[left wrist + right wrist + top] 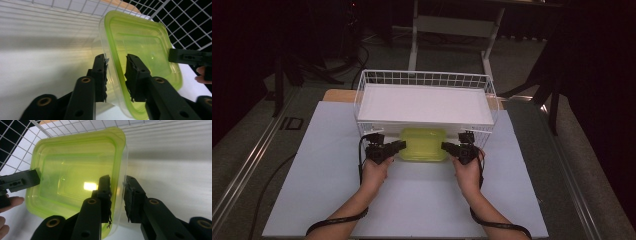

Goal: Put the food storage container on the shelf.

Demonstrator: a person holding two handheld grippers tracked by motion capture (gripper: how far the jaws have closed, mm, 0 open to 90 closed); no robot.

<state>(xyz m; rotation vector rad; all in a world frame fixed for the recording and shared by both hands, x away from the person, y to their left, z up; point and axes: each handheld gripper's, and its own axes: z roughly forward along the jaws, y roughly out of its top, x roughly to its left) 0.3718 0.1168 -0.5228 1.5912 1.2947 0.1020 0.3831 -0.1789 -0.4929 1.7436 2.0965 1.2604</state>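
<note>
A yellow-green lidded plastic container point(423, 144) rests on the white table, right in front of the wire basket. My left gripper point(401, 145) reaches its left edge and my right gripper point(444, 146) its right edge. In the left gripper view, the container point(142, 45) has its rim passing between the jaws of the left gripper point(116, 62), which stand slightly apart from it. In the right gripper view, the right gripper point(117, 182) straddles the opposite rim of the container point(75, 172) the same way, its pads loose on it.
A white wire basket point(427, 75) stands behind the container, with a white board point(424, 105) lying across it. The white tabletop point(412, 205) stretches toward the person. The opposite gripper shows at the far side in each gripper view point(190, 57) point(20, 181).
</note>
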